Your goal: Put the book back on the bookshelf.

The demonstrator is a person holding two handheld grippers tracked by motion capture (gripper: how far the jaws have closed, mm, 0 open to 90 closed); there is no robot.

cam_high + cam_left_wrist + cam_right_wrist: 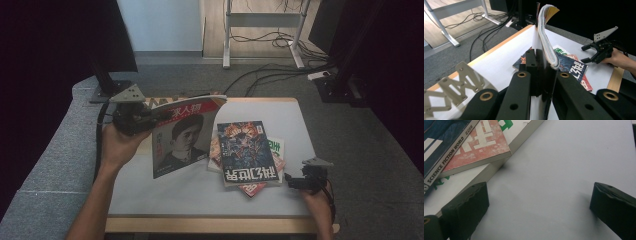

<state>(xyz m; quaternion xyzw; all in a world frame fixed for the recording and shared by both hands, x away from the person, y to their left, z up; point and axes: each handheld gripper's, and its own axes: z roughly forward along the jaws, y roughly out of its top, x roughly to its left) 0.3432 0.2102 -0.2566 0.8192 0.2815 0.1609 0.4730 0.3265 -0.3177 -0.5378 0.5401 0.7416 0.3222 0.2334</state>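
Note:
A magazine with a portrait on its cover (pixel 185 137) hangs tilted above the left half of the white table (pixel 200 195). My left gripper (pixel 152 118) is shut on its upper left edge. In the left gripper view the jaws clamp the magazine's spine (pixel 546 47), whose pages fan out at the top. A stack of magazines (pixel 247 150) lies right of centre, a dark science fiction issue on top. My right gripper (pixel 295 181) rests low at the stack's right front corner, open and holding nothing. Its own view shows my right gripper (pixel 539 202) over bare table beside the red magazine (pixel 484 145).
A monitor stand (pixel 107 87) stands at the table's back left corner, and another stand (pixel 340 85) sits on the floor at the right. Cables (pixel 270 70) run over the grey floor behind the table. A wooden strip edges the table's front (pixel 210 225).

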